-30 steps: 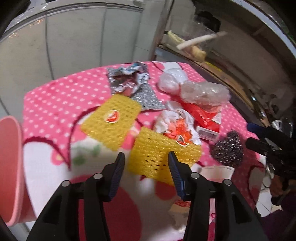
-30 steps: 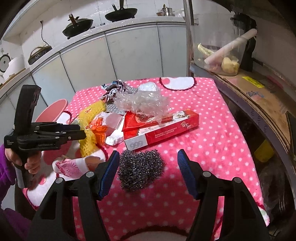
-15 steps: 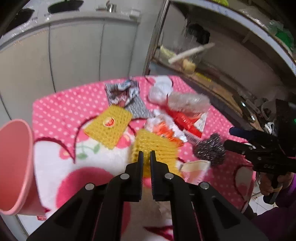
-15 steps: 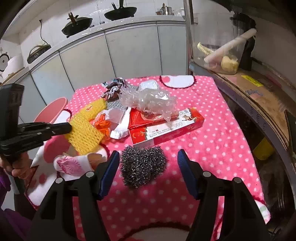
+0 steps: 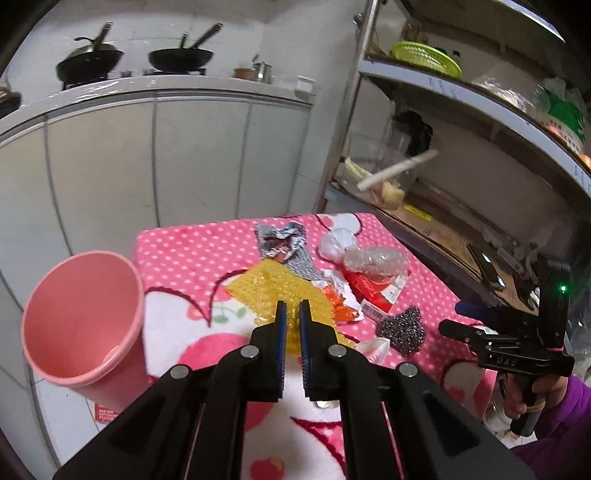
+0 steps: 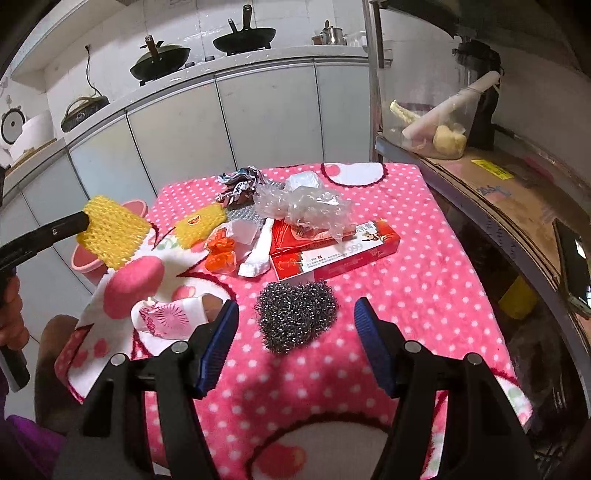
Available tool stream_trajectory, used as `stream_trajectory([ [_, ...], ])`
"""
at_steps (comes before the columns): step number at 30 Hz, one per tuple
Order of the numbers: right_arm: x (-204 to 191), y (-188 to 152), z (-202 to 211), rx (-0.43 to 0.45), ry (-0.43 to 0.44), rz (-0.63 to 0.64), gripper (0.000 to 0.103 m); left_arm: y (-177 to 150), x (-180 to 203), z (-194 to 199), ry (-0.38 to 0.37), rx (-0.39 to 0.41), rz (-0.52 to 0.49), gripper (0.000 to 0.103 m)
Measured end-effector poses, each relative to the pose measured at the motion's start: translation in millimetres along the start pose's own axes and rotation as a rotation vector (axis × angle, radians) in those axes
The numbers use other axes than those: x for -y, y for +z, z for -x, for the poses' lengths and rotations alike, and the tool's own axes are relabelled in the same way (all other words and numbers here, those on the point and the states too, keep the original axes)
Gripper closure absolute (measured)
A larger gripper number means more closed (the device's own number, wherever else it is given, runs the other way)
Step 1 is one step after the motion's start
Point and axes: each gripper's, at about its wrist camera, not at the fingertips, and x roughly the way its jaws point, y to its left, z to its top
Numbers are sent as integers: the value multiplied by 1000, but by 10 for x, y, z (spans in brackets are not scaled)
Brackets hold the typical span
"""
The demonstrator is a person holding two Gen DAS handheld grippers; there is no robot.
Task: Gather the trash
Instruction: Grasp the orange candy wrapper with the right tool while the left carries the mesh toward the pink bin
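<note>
Two yellow foam nets (image 6: 112, 236) (image 6: 199, 225), one steel scourer (image 6: 295, 314), one pink bin (image 5: 79, 314).

Home kitchen, woks (image 6: 243, 40) on counter (image 6: 221, 70), cabinets (image 6: 269, 110), kettle (image 6: 331, 35)

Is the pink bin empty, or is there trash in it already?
Empty as far as shows. In the left wrist view the pink bin tilts its mouth toward the camera, and only bare pink wall and bottom show inside.

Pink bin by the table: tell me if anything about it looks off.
The pink bin is tilted, its mouth angled toward the table rather than upright, so it looks askew. The pictures do not show what holds it there. The left gripper holds a yellow foam net raised off the table, near it.
</note>
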Motion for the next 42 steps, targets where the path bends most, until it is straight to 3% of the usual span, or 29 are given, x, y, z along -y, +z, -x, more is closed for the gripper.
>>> stream_trajectory([
  [14, -410, 422, -383, -6, 140, 65, 37, -4, -202, 211, 136, 40, 75, 97],
  [18, -562, 502, -621, -61, 149, 96, 46, 26, -302, 173, 139, 39, 98, 97],
  [23, -648, 527, -939, -150, 144, 113, 47, 31, -367, 70, 124, 26, 107, 97],
  [25, -652, 521, -1061, -186, 148, 114, 56, 25, -380, 28, 120, 20, 111, 97],
  [28, -656, 506, -1189, -218, 136, 123, 58, 17, -410, -24, 110, 13, 118, 97],
  [32, -647, 484, -1299, -248, 138, 127, 69, 17, -434, -86, 107, 5, 124, 97],
  [35, -650, 473, -1326, -254, 150, 127, 90, 15, -457, -106, 107, 6, 133, 97],
  [36, -646, 467, -1326, -258, 152, 123, 92, 16, -457, -104, 107, 7, 135, 97],
  [42, -635, 432, -1146, -229, 177, 101, 94, 20, -481, -31, 110, 29, 143, 97],
])
